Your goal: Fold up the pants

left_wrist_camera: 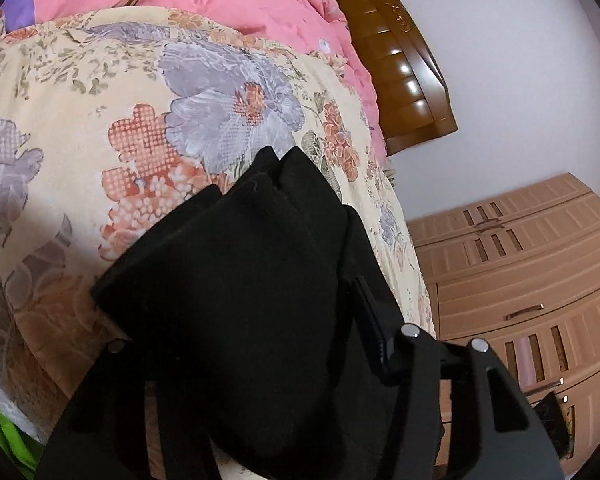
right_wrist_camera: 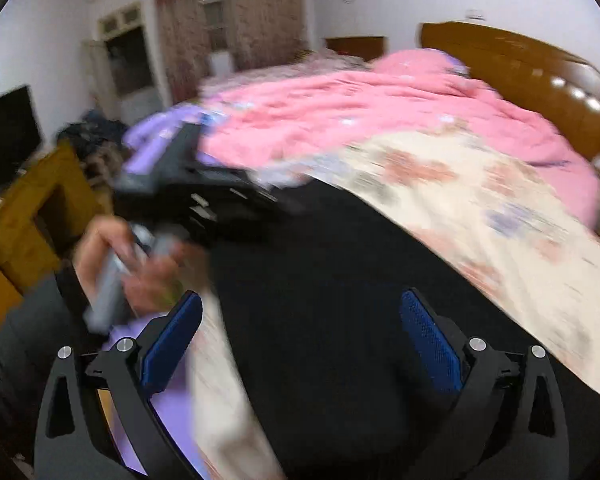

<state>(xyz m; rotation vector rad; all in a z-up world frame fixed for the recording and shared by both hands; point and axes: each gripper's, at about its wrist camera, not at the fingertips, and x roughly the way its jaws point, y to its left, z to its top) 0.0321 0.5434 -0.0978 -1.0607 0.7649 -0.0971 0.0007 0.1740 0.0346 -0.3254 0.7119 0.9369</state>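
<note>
The black pants [left_wrist_camera: 236, 280] lie bunched over the floral bedcover [left_wrist_camera: 100, 128], and a thick fold of them fills the space between my left gripper's fingers. My left gripper [left_wrist_camera: 260, 360] is shut on that fold, which hides its pads. In the right wrist view, which is blurred by motion, the pants [right_wrist_camera: 320, 300] spread dark across the bed's near side. My right gripper [right_wrist_camera: 312, 344] is open and empty just above them, its blue pads [right_wrist_camera: 432, 344] wide apart. The person's hand and the left gripper [right_wrist_camera: 148, 248] show at the left.
A pink quilt [right_wrist_camera: 360, 120] covers the far half of the bed against a wooden headboard [right_wrist_camera: 520, 64]. A tan wardrobe with drawers [left_wrist_camera: 520, 280] stands to the right of the bed. A yellow wooden desk [right_wrist_camera: 24, 220] and a dark screen stand at the left.
</note>
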